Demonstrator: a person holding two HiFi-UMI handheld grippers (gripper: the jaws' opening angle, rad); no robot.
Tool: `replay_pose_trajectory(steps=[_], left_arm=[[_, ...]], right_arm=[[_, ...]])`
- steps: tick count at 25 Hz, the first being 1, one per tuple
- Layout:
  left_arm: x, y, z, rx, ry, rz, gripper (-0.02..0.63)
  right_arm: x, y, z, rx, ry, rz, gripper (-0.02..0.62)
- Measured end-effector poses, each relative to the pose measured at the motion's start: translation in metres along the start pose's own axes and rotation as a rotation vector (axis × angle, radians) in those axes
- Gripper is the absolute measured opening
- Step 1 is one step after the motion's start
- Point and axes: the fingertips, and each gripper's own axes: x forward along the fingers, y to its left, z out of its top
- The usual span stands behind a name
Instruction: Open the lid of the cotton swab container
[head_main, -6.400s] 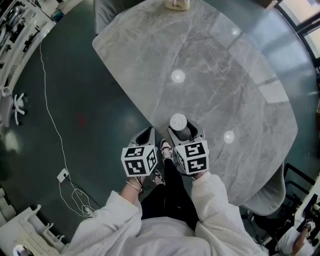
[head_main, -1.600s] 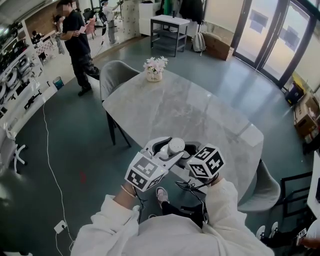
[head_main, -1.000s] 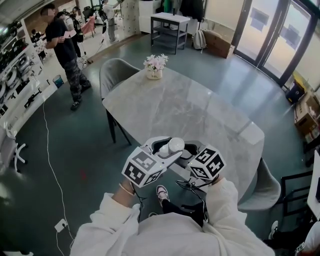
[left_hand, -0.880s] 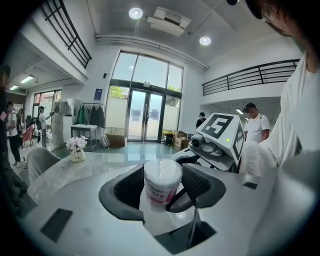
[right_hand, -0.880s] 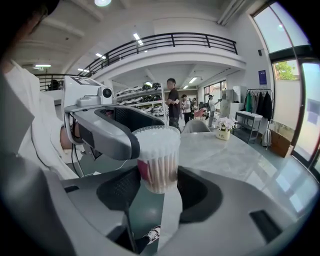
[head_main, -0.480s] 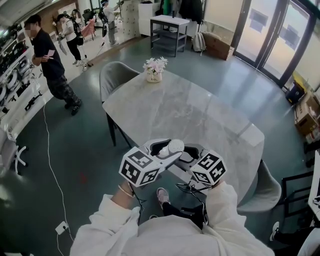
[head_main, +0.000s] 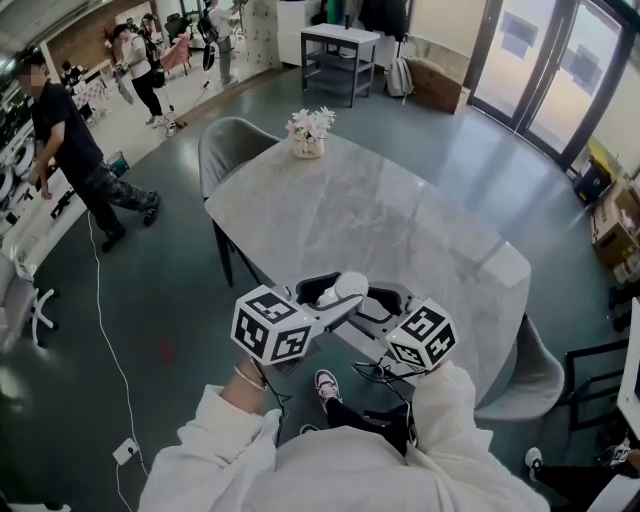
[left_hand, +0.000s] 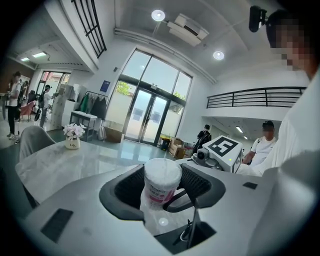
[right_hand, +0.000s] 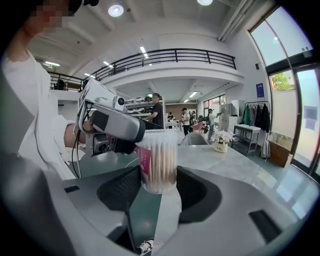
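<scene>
Marble table (head_main: 400, 220) behind clear, swab-packed container (right_hand: 159, 162)

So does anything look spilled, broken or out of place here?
Nothing stands out: the cotton swab container is gripped by the left gripper and right gripper, swabs packed inside, none spilled that I can see.
</scene>
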Motion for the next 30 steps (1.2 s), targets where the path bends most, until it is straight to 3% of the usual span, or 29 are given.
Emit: replay_pose_trajectory(steps=[7, 11, 17, 23, 30], left_arm=[[0.002, -0.002, -0.004, -0.043, 0.025, -0.021, 0.233], [0.001, -0.004, 0.004, -0.15, -0.003, -0.084, 0.228], [0.001, -0.005, 0.004, -0.169, 0.003, -0.104, 0.229], [0.005, -0.011, 0.003, -0.033, 0.049, -0.053, 0.23], [0.003, -0.009, 0.025, 0.04, -0.013, 0.014, 0.229]], right_arm=[[-0.002, 0.001, -0.005, 0.006, -0.024, 0.024, 0.276], [-0.003, 0.001, -0.005, 0.012, -0.052, 0.036, 0.273], [-0.006, 0.003, -0.008, -0.003, -0.066, 0.028, 0.273], [-0.007, 0.005, -0.014, 0.012, -0.075, 0.018, 0.273], [-0.007, 0.007, -0.018, 0.013, -0.054, 0.027, 0.275]])
